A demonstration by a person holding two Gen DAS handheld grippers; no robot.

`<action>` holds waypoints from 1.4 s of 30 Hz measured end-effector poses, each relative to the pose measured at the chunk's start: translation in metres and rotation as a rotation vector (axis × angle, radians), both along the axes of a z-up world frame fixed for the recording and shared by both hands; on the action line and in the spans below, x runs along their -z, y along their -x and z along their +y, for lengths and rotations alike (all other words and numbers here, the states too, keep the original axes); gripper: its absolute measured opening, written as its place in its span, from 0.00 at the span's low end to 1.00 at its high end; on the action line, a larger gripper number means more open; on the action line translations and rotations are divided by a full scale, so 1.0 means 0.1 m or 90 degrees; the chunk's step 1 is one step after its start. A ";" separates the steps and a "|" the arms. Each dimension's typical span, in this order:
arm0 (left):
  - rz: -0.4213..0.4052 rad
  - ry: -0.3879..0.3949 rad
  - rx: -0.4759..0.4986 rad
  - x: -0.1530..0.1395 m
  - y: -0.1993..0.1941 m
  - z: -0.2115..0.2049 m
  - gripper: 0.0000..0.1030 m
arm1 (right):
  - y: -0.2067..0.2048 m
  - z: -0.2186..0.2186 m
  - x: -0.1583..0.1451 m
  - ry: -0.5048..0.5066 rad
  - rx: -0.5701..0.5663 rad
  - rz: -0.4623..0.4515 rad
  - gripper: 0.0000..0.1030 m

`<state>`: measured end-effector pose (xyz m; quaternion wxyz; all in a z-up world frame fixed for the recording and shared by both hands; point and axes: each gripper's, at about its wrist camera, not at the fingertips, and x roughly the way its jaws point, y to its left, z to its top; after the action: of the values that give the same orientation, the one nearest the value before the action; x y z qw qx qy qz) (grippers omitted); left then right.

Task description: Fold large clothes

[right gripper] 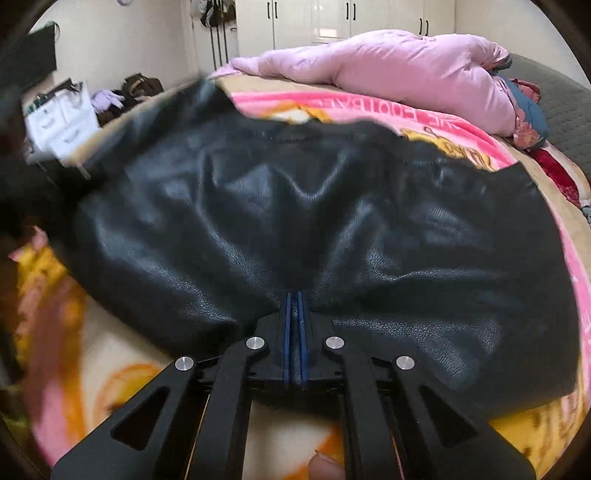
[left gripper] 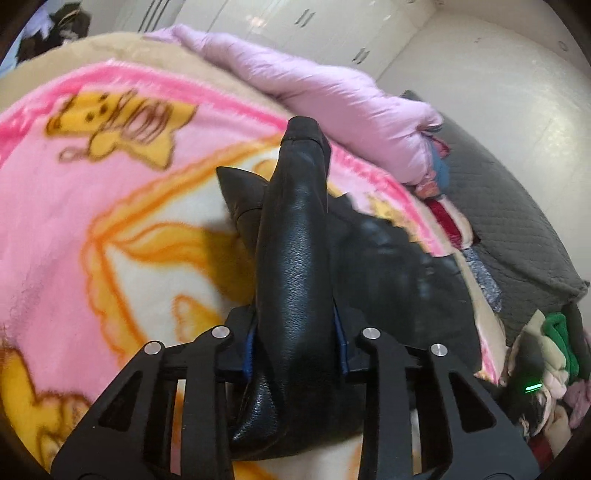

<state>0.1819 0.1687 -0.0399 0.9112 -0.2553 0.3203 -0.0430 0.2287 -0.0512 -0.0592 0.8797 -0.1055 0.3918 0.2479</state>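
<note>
Black linkage arms fill the bottom of both views, and a fingertip [right gripper: 325,467] shows at the bottom edge of the right view. On the left, the left gripper [left gripper: 295,332] is clamped on a rolled-up part of the jacket [left gripper: 295,266], a black leather garment; its blue pads [left gripper: 249,347] press in on both sides of the roll. That roll runs lengthwise away from the camera, its cuff-like end pointing toward the far edge of the bed [left gripper: 517,206]. More of the garment spreads right of the roll, blurred. It lies on a pink and yellow blanket [left gripper: 92,184], which has open surface left of the roll. A pale pink quilt [left gripper: 332,92] is bunched along the far edge. Loose clothes [left gripper: 554,350] lie in a heap at the right edge of the left view, hard to make out.

On the right, the right gripper [right gripper: 294,317] has its jaws together, pinching a thin fold at the near hem of the same garment, which puckers into the pads. From here the garment lies with its long axis across the bed, left to right, covering most of the blanket. Its left end is blurred and dark, cut off near the bed's left edge. Blanket shows free at the near edge and along the right edge. White cabinets [right gripper: 332,18] stand beyond the bed.
</note>
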 end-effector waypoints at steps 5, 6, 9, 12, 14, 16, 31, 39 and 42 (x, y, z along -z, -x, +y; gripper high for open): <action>-0.036 -0.038 0.018 -0.29 0.00 -0.24 0.19 | -0.13 -0.20 -0.03 -0.085 -0.010 0.063 0.03; -0.038 -0.047 0.018 -0.31 0.00 -0.26 0.19 | -0.16 -0.25 -0.09 -0.105 -0.011 0.078 0.03; -0.042 -0.042 0.027 -0.37 0.00 -0.27 0.18 | -0.28 -0.37 -0.47 -0.169 0.011 0.041 0.03; -0.047 -0.046 0.033 -0.40 -0.01 -0.30 0.17 | -0.51 -0.29 -0.66 -0.159 0.027 0.017 0.03; -0.049 -0.046 0.034 -0.42 0.01 -0.32 0.17 | -0.76 -0.20 -0.70 -0.162 0.040 0.023 0.03; -0.050 -0.047 0.036 -0.44 0.01 -0.34 0.17 | -1.03 -0.07 -0.68 -0.152 0.054 0.039 0.03; -0.063 -0.062 0.064 -0.58 -0.06 -0.61 0.15 | -0.61 -0.56 -0.54 -0.187 -0.014 0.160 0.00; -0.074 -0.092 0.095 -0.71 -0.11 -1.04 0.13 | -0.39 -1.12 -0.53 -0.322 0.026 0.201 0.31; -0.077 -0.100 0.113 -0.72 -0.13 -1.21 0.13 | -0.40 -1.47 -0.98 -0.420 0.043 0.165 0.69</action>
<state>0.1950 0.0477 0.0318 0.9389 -0.1505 0.2881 -0.1134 0.2690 -0.1980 0.0384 0.8173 0.2295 0.4022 0.3429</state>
